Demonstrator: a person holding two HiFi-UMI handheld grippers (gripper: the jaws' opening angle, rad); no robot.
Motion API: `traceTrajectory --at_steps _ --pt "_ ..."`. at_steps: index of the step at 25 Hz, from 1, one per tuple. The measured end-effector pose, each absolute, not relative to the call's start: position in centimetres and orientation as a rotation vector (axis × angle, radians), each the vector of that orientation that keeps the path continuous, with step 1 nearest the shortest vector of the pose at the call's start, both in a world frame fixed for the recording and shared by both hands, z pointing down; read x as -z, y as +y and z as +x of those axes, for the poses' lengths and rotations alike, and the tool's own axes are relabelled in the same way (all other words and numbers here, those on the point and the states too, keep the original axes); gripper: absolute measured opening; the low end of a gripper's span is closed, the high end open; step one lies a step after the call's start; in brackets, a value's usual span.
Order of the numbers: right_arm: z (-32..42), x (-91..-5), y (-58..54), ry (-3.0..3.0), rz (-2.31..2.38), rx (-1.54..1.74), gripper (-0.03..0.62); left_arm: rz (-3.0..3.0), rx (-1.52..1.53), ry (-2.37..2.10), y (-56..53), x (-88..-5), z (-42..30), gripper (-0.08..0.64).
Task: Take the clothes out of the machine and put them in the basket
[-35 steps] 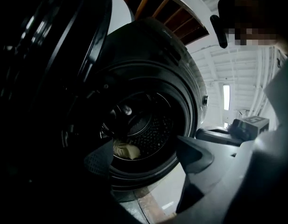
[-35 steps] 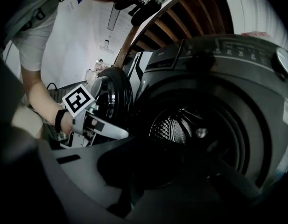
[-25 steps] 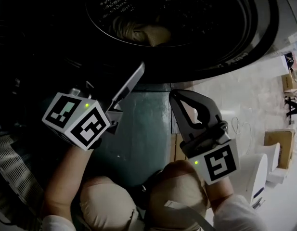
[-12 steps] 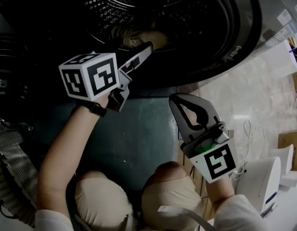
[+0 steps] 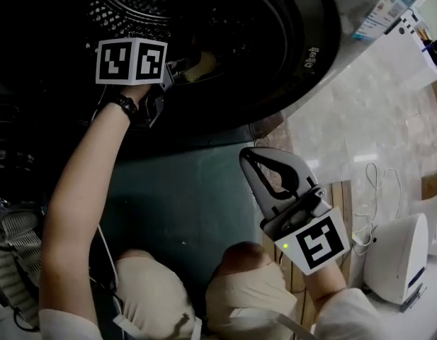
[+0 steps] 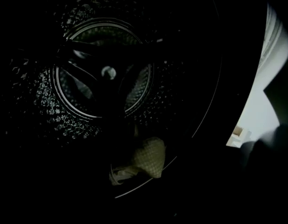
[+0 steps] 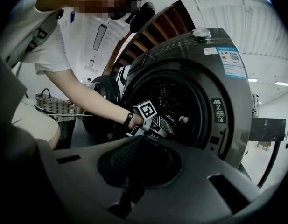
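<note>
Fingers (image 5: 257, 186) of the right gripper (image 5: 248, 154) are pressed together with nothing between them. It hangs in front of the machine (image 7: 214, 78), below the lower edge of the round opening, probably parked there so the other arm has room to work.

The left gripper (image 5: 177, 68) is pushed through the opening into the drum (image 6: 45, 106), with the person's arm (image 5: 80, 190) stretched out behind it. Its own view is too dark to show its fingers, and the other views show them too small, so I cannot tell whether they are wide or narrow. It appears to hold nothing yet.

A pale, crumpled bundle of clothes (image 6: 148, 158) lies at the bottom of the drum, close to the front rim and right ahead of the left gripper. That explains the low, forward reach. The step in hand looks like the approach to a first grasp.

No table shows. A woven basket (image 7: 52, 107) stands on the floor to one side of the machine, well apart from the drum. The clothes will likely sag and trail when lifted, so they could catch on the rim on the way out.
</note>
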State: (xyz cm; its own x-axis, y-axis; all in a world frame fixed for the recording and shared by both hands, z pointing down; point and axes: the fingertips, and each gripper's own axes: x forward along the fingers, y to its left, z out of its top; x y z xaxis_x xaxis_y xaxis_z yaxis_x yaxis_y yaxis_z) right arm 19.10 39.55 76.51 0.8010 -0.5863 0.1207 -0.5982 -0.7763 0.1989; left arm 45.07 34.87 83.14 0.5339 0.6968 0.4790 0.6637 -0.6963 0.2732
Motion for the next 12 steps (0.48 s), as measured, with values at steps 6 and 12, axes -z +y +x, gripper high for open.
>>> traceTrajectory --at_steps 6,12 --pt "18.8 -77.1 40.5 -0.910 2.787 -0.078 0.014 2.778 -1.097 1.250 35.7 -85.7 47.4 0.410" --pt "19.1 -77.4 41.1 -0.908 2.754 -0.099 0.014 2.850 -1.283 1.285 35.1 -88.9 48.5 0.410"
